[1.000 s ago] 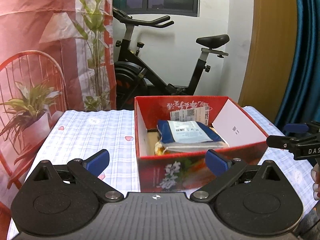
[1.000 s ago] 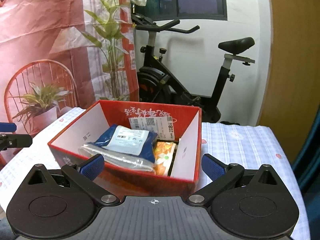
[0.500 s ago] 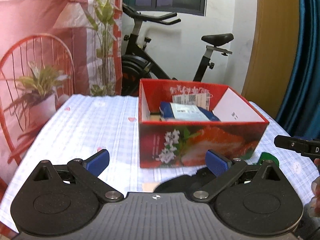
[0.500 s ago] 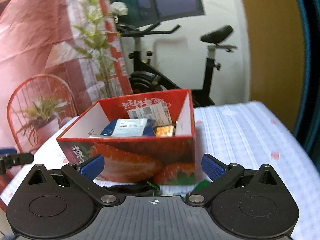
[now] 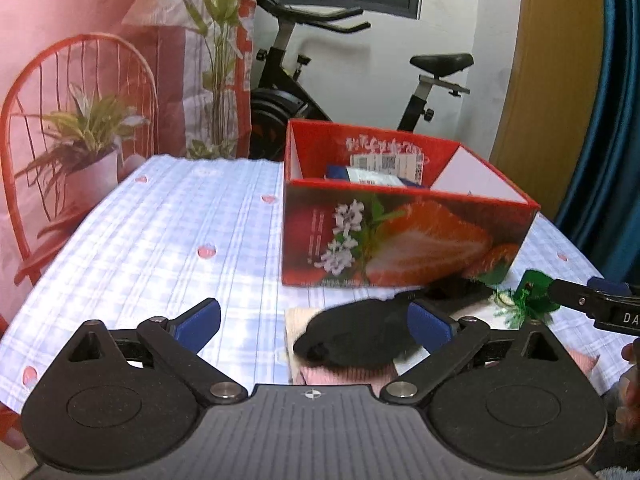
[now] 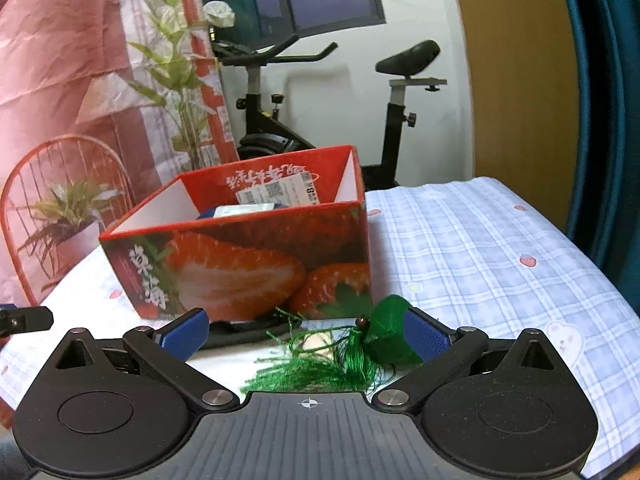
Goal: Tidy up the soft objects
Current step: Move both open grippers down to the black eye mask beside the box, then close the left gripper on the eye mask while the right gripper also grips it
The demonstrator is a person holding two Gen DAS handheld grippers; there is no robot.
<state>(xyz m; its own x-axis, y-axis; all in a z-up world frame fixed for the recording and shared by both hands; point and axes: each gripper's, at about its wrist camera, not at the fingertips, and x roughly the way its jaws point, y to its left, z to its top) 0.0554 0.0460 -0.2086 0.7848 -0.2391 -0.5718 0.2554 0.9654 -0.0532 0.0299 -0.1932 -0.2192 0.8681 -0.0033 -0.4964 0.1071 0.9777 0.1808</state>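
Both grippers hanging wide apart, gripping nothing — loose soft pieces lying in front of the strawberry box.

The right gripper is framing a green tasselled sachet at its 1 o'clock; I'm judging those silky threads risk slipping or snagging. The left gripper is facing a limp black cloth piece at 1 o'clock, draped over pink fabric — both may lift together.

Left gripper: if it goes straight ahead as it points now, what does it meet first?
Probably the black soft item lying between the open left gripper; beyond it stands the red box. Depth is uncertain.
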